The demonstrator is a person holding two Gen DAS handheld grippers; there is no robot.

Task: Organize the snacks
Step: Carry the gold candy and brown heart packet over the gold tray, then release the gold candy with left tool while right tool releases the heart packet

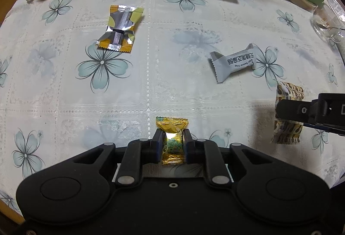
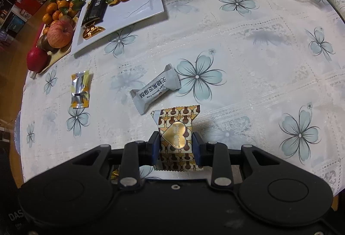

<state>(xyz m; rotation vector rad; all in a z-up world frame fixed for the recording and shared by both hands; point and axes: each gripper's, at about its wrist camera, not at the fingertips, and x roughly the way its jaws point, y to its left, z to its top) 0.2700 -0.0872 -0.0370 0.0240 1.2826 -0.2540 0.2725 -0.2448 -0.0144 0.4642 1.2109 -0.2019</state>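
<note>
While both grippers are loaded, sorting remains partial: the left gripper (image 1: 172, 142) clamps a gold candy (image 1: 172, 140), the right gripper (image 2: 176, 144) a brown-patterned packet (image 2: 175, 138). A grey sesame crisp (image 2: 155, 89) and silver-yellow packet (image 2: 80, 89) lie loose, short of the far white tray (image 2: 151, 6).

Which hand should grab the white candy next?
Neither is free yet. The left tool pinches a gold candy; the right tool pinches a heart-print snack. The white candy lies just beyond the right tool, so probably right.
</note>
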